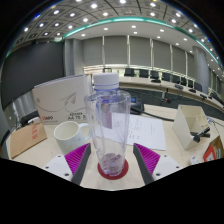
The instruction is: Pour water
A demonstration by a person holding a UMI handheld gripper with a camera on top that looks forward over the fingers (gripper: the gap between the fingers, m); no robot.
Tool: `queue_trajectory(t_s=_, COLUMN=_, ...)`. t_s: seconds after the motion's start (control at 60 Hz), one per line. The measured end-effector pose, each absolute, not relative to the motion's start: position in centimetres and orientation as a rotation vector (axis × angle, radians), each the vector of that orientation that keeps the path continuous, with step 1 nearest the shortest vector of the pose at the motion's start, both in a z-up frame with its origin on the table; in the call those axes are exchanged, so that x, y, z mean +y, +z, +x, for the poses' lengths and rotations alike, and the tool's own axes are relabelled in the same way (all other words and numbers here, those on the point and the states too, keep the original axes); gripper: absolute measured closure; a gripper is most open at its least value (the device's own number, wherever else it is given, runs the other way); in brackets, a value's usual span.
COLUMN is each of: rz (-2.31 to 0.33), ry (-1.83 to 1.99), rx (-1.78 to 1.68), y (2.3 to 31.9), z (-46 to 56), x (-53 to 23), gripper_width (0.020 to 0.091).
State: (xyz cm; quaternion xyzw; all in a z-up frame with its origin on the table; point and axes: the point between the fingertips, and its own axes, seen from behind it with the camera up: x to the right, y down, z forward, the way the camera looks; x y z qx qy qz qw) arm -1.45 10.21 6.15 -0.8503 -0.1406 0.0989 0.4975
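Clear plastic bottle (108,125) w/ white cap stood upright between the gripper (111,160) fingers, ribbed body, pinkish-red base. Both magenta pads (148,158) sat close vs its lower sides; can't tell whether they pressed it or left a gap. White mug (68,135) just beyond the left finger, on the table (40,150). Papers (148,130) beyond, right.

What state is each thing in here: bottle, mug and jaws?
Bottle: upright, white cap on, clear; standing between the jaws on a red coaster.
Mug: upright on the table, left of the bottle; contents hidden.
Gripper: jaws around the bottle's base; contact unclear.
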Motion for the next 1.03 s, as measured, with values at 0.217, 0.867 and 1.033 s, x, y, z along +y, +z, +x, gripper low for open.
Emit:
queue_trajectory(t_s=0.217, rz=-2.104, ry=0.106, rx=-0.205, y=11.9, z=-0.5, x=4.1, gripper_width=0.0244)
queue_trajectory(t_s=0.867, rz=-2.128, ry=-0.089, rx=-0.135, y=24.0, z=-8.3, x=-25.6, gripper_width=0.0244)
queue_trajectory(t_s=1.033, rz=-2.099, ry=-0.129, rx=-0.160, y=25.3, z=-9.2, x=-27.0, gripper_width=0.0244)
